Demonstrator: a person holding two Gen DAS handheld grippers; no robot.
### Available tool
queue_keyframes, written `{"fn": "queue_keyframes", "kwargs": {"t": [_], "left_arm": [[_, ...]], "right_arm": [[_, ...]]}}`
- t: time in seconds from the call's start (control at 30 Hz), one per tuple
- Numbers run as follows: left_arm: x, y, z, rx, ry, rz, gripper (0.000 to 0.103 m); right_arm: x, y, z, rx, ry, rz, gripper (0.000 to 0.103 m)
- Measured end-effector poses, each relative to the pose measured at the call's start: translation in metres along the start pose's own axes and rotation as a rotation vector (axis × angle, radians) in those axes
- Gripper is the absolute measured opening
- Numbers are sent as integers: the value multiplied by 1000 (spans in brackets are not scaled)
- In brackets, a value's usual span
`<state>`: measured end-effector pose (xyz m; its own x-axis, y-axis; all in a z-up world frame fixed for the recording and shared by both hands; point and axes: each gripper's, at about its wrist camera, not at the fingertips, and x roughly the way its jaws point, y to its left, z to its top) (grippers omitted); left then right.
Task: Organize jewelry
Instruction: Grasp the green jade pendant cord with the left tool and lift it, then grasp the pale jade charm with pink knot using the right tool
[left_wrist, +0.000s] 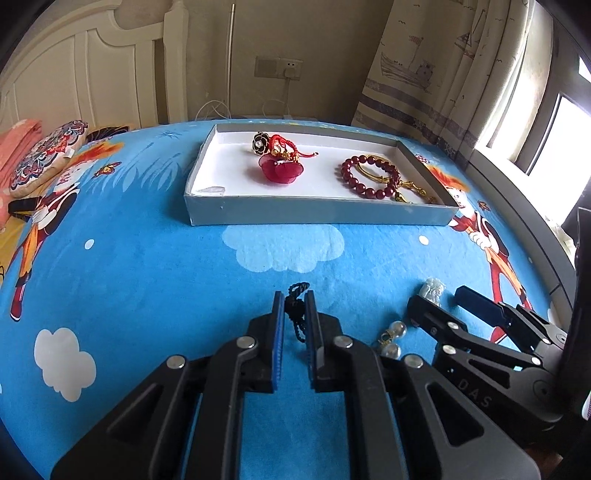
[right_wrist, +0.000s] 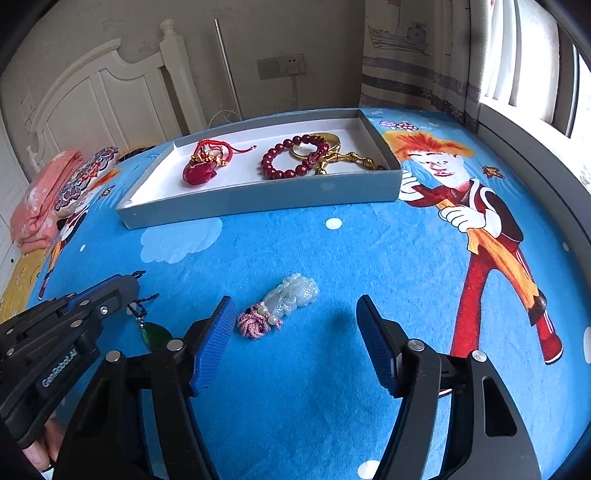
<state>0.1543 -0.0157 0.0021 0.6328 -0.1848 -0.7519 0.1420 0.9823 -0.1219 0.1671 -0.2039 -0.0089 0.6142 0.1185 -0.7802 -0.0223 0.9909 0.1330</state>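
Blue bedspread (right_wrist: 295, 240) | left claw (left_wrist: 294, 299) pinching black cord (left_wrist: 298, 317) | right claw (right_wrist: 295, 314) wide, empty

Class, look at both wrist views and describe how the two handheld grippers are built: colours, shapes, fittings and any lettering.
The left gripper and the right gripper are black plastic linkage frames with silver round pivot pins. Each has two flat fingers faced with blue ribbed pads. White "GenRobot.AI" lettering marks the left body; faint "D.A.S" marks the right.

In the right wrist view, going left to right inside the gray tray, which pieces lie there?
Red cord bracelet with the red flower piece just below it → dark red bead bracelet → gold pieces, against the tray right end.
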Motion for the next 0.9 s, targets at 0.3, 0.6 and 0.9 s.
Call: {"fn": "queue_keyframes", "kwargs": {"t": [0.3,0.6,0.9], "left_arm": [[-4,11,-1,-20,-6,6,10],[-3,16,-4,-33,-2,5,10],[-1,15,-4,-30,0,1,10]], "right_arm": [[6,8,3,-38,0,2,27],[0,-7,-1,-31,1,28,19],[6,-2,5,-53,3,-31,21]]}}
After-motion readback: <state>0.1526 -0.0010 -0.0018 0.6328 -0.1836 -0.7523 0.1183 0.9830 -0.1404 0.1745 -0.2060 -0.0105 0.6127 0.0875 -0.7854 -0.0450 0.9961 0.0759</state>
